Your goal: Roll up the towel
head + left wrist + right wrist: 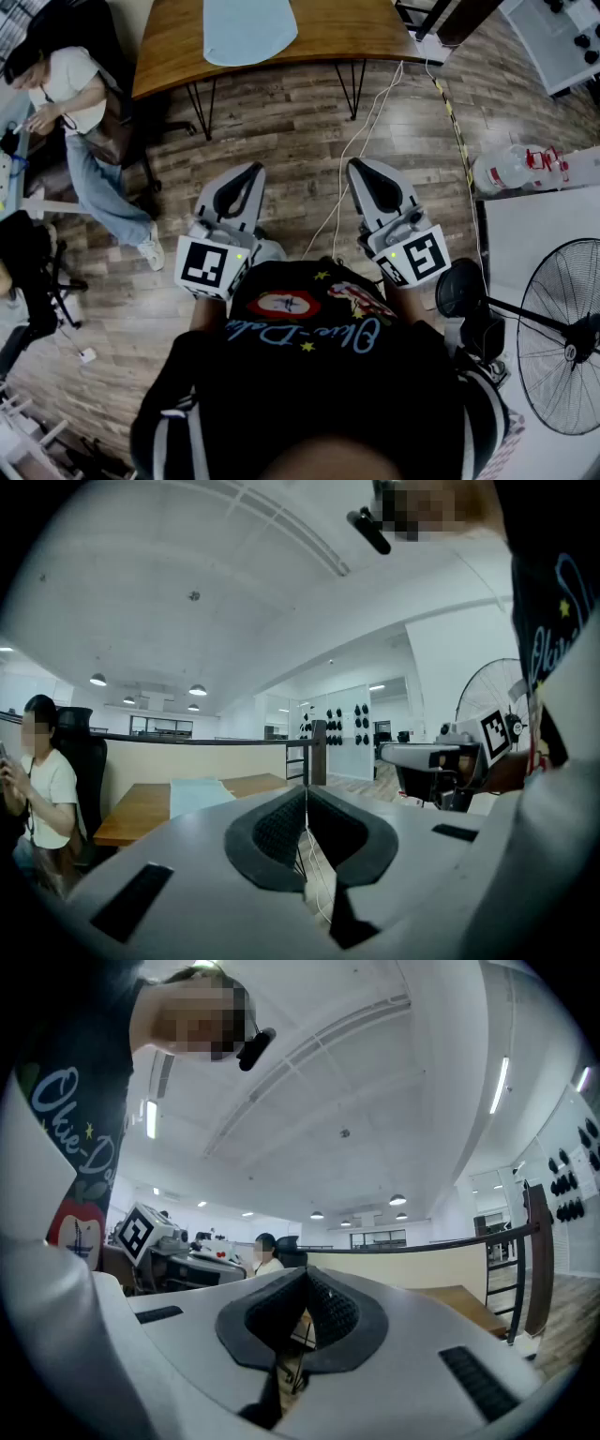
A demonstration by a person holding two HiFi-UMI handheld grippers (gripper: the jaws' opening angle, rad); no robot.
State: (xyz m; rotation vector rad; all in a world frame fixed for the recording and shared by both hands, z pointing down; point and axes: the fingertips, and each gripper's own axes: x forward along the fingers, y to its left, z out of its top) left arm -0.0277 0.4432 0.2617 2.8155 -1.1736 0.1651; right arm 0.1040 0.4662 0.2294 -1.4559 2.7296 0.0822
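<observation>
Left tool (251,174) and right tool (362,170) both pressed together on nothing, towel (248,28) way off on the tabletop (169,42) near its edge, so a sloppy first pinch could probably drag it onto the floor (281,122).

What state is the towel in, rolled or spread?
Spread: the light blue towel lies flat on the wooden table, with no roll visible in the part that shows.

Curved brown wooden table (347,33) on black hairpin legs at top of head view, seated person in white top and blue jeans (80,122) at far left, thin white cable (349,164) trailing across grey-brown plank floor (281,122), black wire-caged pedestal fan (581,335) at right edge, clear plastic bottle (502,171) above it.
</observation>
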